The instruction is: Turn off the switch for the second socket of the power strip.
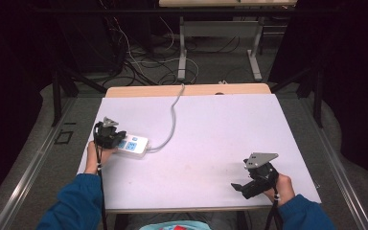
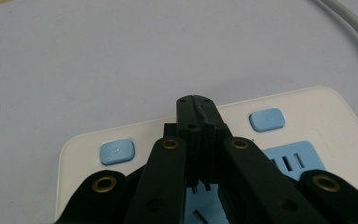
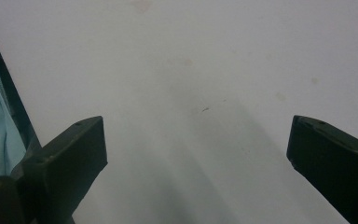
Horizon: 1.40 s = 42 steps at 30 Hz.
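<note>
The power strip [image 2: 307, 121] is being poked by the closed left gripper [image 2: 196, 105], so the blue switch [image 2: 266, 119] beside its tip probably gets pressed next.

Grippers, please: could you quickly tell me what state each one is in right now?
Left gripper: fingers closed, nothing between them, over the power strip.
Right gripper: fingers wide open, holding nothing, above the table.

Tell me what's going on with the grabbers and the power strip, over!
Left gripper shut, empty, tips over the power strip between two blue buttons. Right gripper open, empty, over bare table. Nothing in the way.
</note>
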Motion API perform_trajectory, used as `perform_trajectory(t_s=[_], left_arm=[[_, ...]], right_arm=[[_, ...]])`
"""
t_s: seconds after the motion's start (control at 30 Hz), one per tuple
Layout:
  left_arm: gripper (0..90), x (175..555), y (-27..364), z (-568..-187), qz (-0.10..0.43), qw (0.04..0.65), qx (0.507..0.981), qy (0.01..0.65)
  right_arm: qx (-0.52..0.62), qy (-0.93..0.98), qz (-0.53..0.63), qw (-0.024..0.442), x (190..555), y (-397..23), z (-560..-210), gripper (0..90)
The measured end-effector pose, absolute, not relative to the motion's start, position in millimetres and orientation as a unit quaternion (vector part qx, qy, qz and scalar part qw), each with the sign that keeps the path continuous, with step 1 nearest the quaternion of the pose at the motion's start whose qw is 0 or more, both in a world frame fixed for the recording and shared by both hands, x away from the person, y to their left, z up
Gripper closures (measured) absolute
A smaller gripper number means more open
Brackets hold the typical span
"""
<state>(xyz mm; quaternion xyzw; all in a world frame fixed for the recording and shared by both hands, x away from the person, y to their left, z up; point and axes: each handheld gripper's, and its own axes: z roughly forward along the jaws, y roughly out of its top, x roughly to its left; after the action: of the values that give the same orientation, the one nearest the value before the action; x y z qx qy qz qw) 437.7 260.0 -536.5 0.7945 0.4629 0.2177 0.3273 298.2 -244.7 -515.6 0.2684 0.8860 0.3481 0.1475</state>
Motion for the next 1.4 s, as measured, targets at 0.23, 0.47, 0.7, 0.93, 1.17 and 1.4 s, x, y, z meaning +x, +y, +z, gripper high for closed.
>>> perform_trajectory(t_s=[0.23,0.47,0.7,0.93,1.17,1.4], left_arm=[[90.0,437.8,260.1,-536.8,0.217,0.329,0.794,0.463],[90.0,437.5,259.9,-536.4,0.218,0.327,0.796,0.461],[90.0,437.2,259.3,-536.7,0.218,0.327,0.795,0.463],[90.0,437.2,259.1,-536.6,0.220,0.325,0.796,0.462],[90.0,437.1,258.6,-537.3,0.222,0.327,0.793,0.464],[90.0,437.2,258.8,-537.1,0.223,0.325,0.795,0.461]], right_arm=[[0.268,0.887,0.346,0.145,298.2,-244.9,-515.3,4.5],[0.268,0.886,0.348,0.147,298.1,-244.6,-515.8,4.5],[0.267,0.887,0.348,0.148,298.4,-244.6,-515.9,4.5],[0.265,0.888,0.346,0.149,298.5,-244.8,-515.6,4.5],[0.264,0.888,0.346,0.150,298.8,-244.8,-515.9,4.5],[0.266,0.888,0.345,0.148,298.3,-244.6,-515.9,4.5]])
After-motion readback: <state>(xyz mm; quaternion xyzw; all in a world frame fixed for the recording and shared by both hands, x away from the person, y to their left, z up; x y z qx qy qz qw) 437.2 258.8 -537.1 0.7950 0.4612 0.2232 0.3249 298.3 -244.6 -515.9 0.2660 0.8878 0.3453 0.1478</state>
